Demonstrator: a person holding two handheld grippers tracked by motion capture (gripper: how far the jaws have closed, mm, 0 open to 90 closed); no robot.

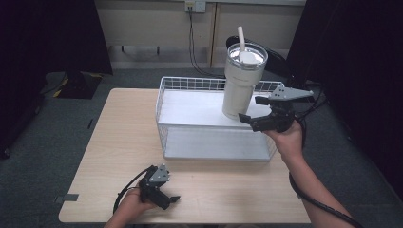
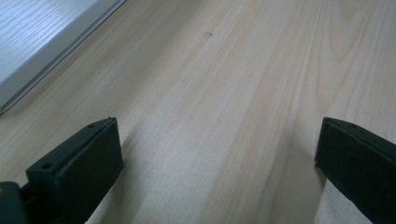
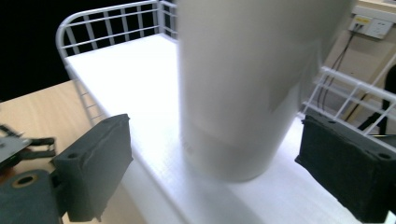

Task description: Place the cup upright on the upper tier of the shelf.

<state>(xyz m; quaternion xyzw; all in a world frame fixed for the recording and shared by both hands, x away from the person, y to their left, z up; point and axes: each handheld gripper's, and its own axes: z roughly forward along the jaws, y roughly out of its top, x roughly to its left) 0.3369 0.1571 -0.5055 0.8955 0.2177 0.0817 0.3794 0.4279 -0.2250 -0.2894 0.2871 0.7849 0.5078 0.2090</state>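
A tall cream tumbler (image 1: 240,90) with a clear lid and a straw stands upright at the right back of a white wire basket (image 1: 190,83). My right gripper (image 1: 251,109) is open at the tumbler's lower part, reaching over the basket's right side. In the right gripper view the tumbler (image 3: 243,84) fills the space between the jaws of my right gripper (image 3: 215,154), with gaps on both sides. My left gripper (image 1: 170,187) rests low over the table's front edge. In its own view my left gripper (image 2: 217,154) is open over bare wood (image 2: 233,70).
The basket (image 3: 107,18) has a flat white floor and low wire walls, and it takes up the middle and right of the light wooden table (image 1: 123,137). A wall socket with a cable (image 1: 192,33) is behind the table. Dark curtains hang at both sides.
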